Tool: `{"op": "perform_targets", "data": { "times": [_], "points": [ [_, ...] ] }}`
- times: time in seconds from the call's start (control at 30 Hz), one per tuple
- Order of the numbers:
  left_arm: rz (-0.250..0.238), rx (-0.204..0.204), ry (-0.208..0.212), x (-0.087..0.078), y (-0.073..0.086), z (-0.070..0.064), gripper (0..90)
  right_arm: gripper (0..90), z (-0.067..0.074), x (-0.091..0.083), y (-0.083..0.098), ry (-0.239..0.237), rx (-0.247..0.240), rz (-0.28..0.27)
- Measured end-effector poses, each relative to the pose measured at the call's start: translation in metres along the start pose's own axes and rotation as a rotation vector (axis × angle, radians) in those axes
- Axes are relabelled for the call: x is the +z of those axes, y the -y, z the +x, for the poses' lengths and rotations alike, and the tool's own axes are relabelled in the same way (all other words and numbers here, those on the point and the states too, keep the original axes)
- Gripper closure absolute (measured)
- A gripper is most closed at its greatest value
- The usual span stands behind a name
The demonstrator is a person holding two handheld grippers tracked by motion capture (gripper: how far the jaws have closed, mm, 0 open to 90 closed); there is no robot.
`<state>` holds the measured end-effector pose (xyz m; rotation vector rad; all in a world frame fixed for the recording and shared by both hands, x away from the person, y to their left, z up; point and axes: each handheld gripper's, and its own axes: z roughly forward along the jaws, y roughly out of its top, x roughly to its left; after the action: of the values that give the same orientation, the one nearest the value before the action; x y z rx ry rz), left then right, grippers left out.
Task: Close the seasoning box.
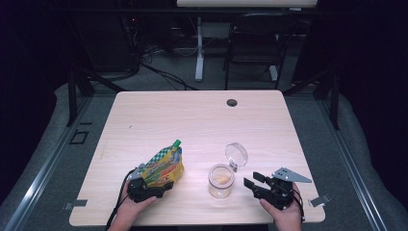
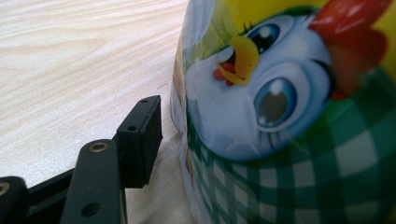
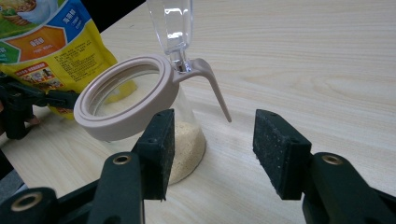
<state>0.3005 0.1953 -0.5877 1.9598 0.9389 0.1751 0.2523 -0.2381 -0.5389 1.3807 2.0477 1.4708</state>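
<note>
- Work in hand: filling the glass jar (image 1: 221, 181) from the spouted pouch (image 1: 165, 166). Judged from the layout, this is the stage at which the pouch is taken up; no pouring has begun.
- Jar position: upright on the table (image 1: 192, 115), near the front edge, between the two grippers. Its hinged clear lid (image 1: 236, 155) stands open behind the beige rim (image 3: 122, 98). A shallow layer of pale granules (image 3: 187, 149) covers the bottom.
- Pouch position: left of the jar and apart from it, tilted, green cap (image 1: 177, 142) pointing up and away from the person.
- Left gripper (image 1: 150, 188): at the lower end of the pouch. In the left gripper view one jaw stands just beside the printed side of the pouch with a sliver of gap; the other jaw is hidden behind it. Whether the pouch is clamped cannot be told.
- Right gripper (image 1: 253, 182): jaws wide apart, nothing between them, just right of the jar and aimed at it.
- Next move, as a judgement: confirm a firm hold on the pouch, and steady the jar with the right gripper. The cap appears to be on and must come off before tipping the spout over the rim.
</note>
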Motion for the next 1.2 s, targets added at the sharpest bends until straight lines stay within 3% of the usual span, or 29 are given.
{"op": "perform_targets", "data": {
  "times": [0.2, 0.47, 0.8, 1.2],
  "points": [
    [0.001, 0.005, 0.011, 0.001, -0.0006, -0.0019, 46.9, 48.7, 0.0, 0.0002, 0.0002, 0.0, -0.001, -0.002],
    [-0.009, -0.013, -0.011, 0.002, -0.0011, -0.0019, 55.0, 48.7, 0.0, 0.0003, 0.0003, -0.003, -0.001, -0.003],
    [-0.013, -0.022, -0.029, 0.0029, -0.0018, -0.0027, 57.5, 48.7, 0.0004, 0.0004, 0.0002, -0.001, -0.002, -0.002],
    [-0.017, -0.031, -0.021, 0.0026, -0.0014, -0.0021, 59.1, 48.7, -0.0004, -0.0014, -0.0004, 0.003, -0.007, -0.001]
  ]
}}
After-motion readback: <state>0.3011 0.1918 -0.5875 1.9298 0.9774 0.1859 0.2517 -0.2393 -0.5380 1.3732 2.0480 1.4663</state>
